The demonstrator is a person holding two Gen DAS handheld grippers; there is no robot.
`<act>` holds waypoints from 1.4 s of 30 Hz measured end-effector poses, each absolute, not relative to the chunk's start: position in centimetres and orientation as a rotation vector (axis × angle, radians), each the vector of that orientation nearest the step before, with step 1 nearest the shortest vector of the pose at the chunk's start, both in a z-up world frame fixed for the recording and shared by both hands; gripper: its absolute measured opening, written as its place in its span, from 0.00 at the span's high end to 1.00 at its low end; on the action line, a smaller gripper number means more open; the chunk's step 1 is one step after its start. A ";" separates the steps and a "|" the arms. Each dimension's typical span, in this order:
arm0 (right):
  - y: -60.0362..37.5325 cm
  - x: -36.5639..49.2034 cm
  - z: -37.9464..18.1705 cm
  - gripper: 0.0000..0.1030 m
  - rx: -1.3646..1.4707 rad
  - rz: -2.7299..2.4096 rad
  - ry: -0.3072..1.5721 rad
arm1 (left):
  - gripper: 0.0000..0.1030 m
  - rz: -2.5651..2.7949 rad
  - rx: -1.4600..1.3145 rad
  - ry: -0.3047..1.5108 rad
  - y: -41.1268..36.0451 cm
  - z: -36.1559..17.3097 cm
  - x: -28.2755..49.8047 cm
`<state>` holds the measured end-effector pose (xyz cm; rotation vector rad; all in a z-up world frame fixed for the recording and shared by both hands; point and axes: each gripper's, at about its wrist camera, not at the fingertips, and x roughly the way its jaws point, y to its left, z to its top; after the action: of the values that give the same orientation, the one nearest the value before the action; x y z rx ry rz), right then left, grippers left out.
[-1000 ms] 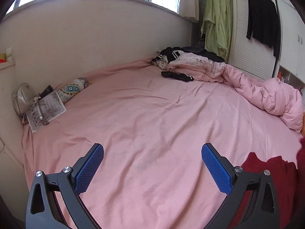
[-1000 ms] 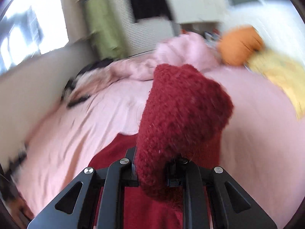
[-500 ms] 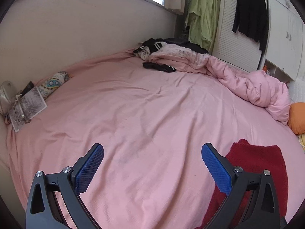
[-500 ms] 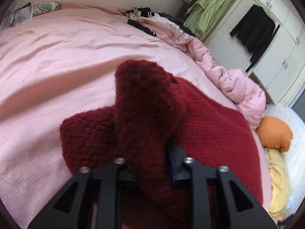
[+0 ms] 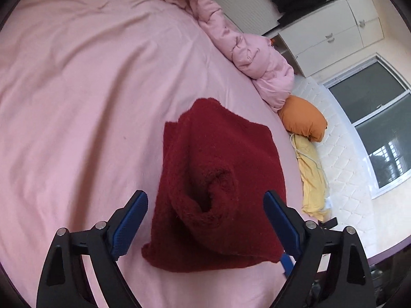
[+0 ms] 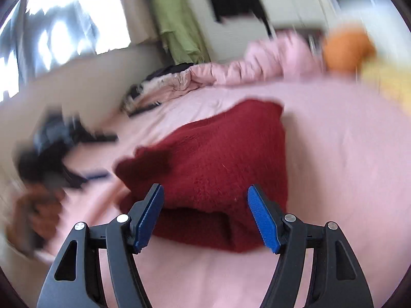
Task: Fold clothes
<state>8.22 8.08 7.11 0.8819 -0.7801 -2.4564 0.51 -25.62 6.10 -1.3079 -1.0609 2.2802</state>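
A dark red knitted sweater point(image 5: 218, 154) lies folded on the pink bed sheet point(image 5: 77, 102), with a loose roll bulging at its near end. My left gripper point(image 5: 205, 200) hangs just above that near end. Its jaws are closing and the roll lies between the blue pads point(image 5: 131, 218), which do not press on it. In the blurred right wrist view the sweater point(image 6: 226, 154) lies just beyond my right gripper point(image 6: 205, 190). The right jaws are opening and grip nothing. A dark blurred shape at the left point(image 6: 51, 148) looks like the other gripper.
A bunched pink duvet point(image 5: 257, 59) runs along the far side of the bed. An orange pillow point(image 5: 303, 120) and a yellow cloth point(image 5: 310, 166) lie at the bed's right edge. A white wardrobe point(image 5: 334, 33) stands beyond. Dark clothes point(image 6: 154, 82) lie at the far corner.
My right gripper has let go of the red sweater, which now lies folded on the bed. My left gripper has swung right and down, over the sweater.
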 end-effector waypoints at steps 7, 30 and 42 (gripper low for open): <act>12.5 5.8 0.4 0.33 1.063 -1.885 -1.638 | 0.12 2.032 -1.394 -1.475 -25.2 0.8 1.5; 12.9 4.4 -3.0 0.38 0.800 -1.647 -2.022 | 0.11 1.980 -1.056 -1.681 -21.8 2.0 1.0; 12.9 3.7 -3.1 0.38 0.771 -1.565 -2.076 | 0.07 1.935 -1.216 -1.616 -19.0 1.0 -0.3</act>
<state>3.65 12.93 -3.06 0.7705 -2.0759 -1.5652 -0.26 -19.05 1.00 -1.2162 -1.6161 1.9353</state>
